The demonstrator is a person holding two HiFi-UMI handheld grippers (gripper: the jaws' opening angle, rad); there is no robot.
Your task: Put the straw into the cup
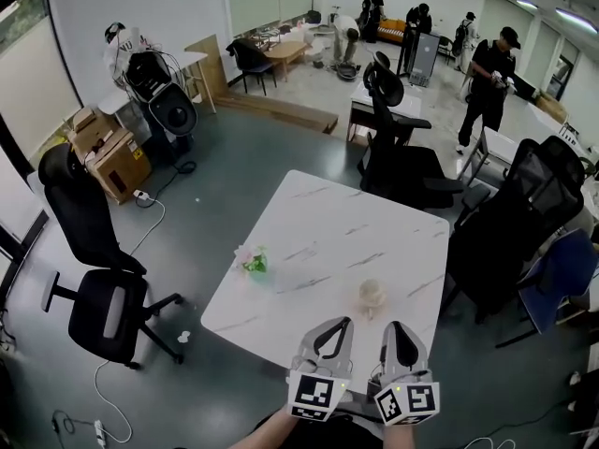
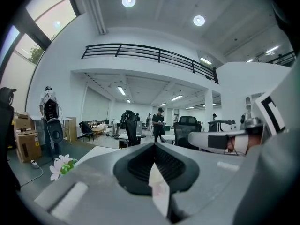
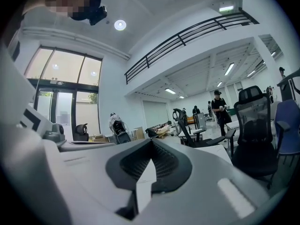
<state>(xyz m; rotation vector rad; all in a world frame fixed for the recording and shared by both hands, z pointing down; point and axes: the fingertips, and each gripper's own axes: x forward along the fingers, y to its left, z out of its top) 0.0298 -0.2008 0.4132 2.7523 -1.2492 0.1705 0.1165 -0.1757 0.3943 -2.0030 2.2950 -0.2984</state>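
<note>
Cup [image 1: 372,295], pale: on the white table [image 1: 356,223], near its near edge, right of a flower sprig [image 1: 253,261]. Left gripper [image 1: 342,326]: just near the cup, tips together, nothing gripped. Right gripper [image 1: 393,328]: beside it, jaws closed, empty.

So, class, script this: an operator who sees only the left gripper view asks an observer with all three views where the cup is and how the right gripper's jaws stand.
Operator: I see a flower on the table, but no cup. Where is it?
Observer: The cup stands on the white table; in the head view it is just beyond the right gripper.
Operator: And that gripper's jaws?
Observer: Together, pinching a white paper strip.
</note>
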